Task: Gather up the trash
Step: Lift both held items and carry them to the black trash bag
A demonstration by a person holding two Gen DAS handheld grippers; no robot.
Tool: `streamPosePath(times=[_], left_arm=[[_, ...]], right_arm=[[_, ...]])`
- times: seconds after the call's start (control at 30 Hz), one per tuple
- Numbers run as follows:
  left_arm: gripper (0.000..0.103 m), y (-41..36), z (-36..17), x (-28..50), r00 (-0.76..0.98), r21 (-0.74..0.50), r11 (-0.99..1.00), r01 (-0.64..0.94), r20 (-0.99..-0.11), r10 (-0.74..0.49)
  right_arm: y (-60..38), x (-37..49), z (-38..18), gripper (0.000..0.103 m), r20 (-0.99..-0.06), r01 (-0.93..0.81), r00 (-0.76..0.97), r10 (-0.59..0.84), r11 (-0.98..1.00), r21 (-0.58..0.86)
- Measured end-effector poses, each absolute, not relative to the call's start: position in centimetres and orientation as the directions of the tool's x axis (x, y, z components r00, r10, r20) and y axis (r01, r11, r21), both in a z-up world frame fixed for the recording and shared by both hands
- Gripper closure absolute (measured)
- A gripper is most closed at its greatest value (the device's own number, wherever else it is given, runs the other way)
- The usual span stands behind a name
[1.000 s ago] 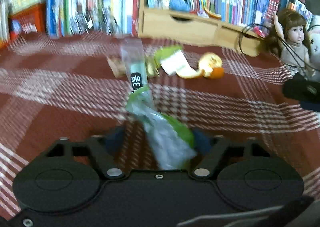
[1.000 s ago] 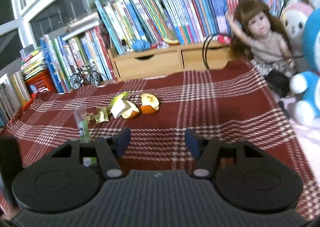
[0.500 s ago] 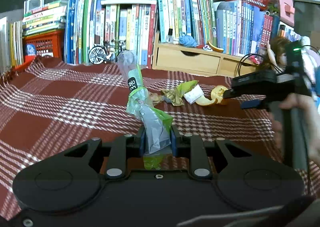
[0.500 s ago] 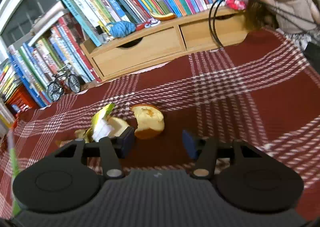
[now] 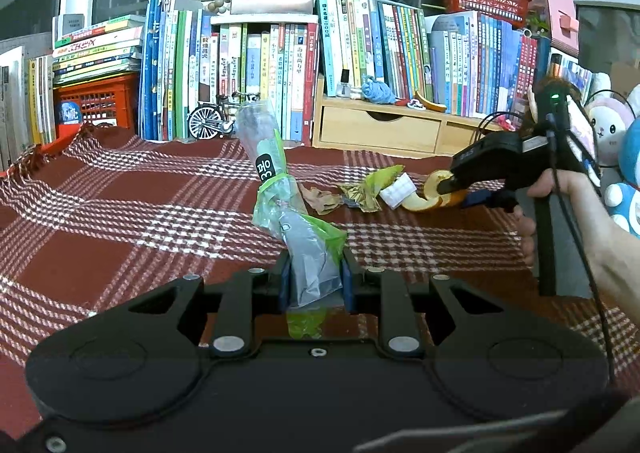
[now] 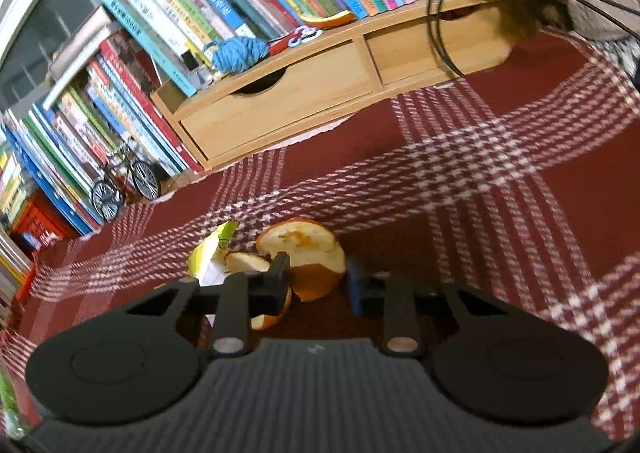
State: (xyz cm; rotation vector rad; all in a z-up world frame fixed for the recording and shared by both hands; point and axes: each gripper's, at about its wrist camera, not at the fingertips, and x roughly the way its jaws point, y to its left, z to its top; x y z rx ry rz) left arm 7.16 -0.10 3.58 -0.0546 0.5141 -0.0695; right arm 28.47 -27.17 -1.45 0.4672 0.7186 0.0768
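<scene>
A plastic bottle (image 5: 298, 229) is pinched by the left tongs (image 5: 314, 285), while the spread right tongs (image 6: 318, 285) are set around orange peel (image 6: 308, 261) beside wrappers (image 5: 362, 193) on the plaid cloth (image 5: 120, 213).

We hold a crumpled clear plastic bottle with a green label (image 5: 287, 209) clamped between the blue pads of our left gripper (image 5: 314, 281), its neck tilted up and away. Beyond it, on the red-and-white plaid cloth (image 5: 120, 213), lie a brown scrap (image 5: 322, 200), a gold-green foil wrapper (image 5: 370, 189), a white paper piece (image 5: 396, 191) and an orange peel (image 5: 430, 193). Our right gripper (image 5: 456, 193), gripped by a bare hand (image 5: 552, 209), straddles the peel, fingers apart.
</scene>
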Motion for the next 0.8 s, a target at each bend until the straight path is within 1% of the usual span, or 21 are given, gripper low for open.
streamPosePath(times=[0.13,0.27,0.53,0.8], left_arm=[[0.08,0.2,3.7,6.5,0.864,-0.078,0.996,0.044,-0.497,-0.078],[0.08,0.5,4.1,5.1,0.86,-0.085,0.996,0.041,-0.504,-0.079],[0.08,1.4,4.8,-0.1,0.86,-0.073,0.996,0.052,-0.504,-0.082],[0.08,2.1,5.0,-6.4,0.845,-0.07,0.993,0.096,-0.521,-0.118]], right_arm=[[-27.9,26.6,-0.2,0.071,-0.592,0.077,0.771,0.235,0.889,0.452],[-28.1,23.4,1.4,0.071,-0.566,0.029,0.78,0.267,0.888,0.459],[-27.6,13.2,4.1,0.071,-0.521,-0.135,0.778,0.352,0.903,0.409],[-27.5,3.3,4.7,0.071,-0.491,-0.288,0.74,0.46,0.876,0.387]])
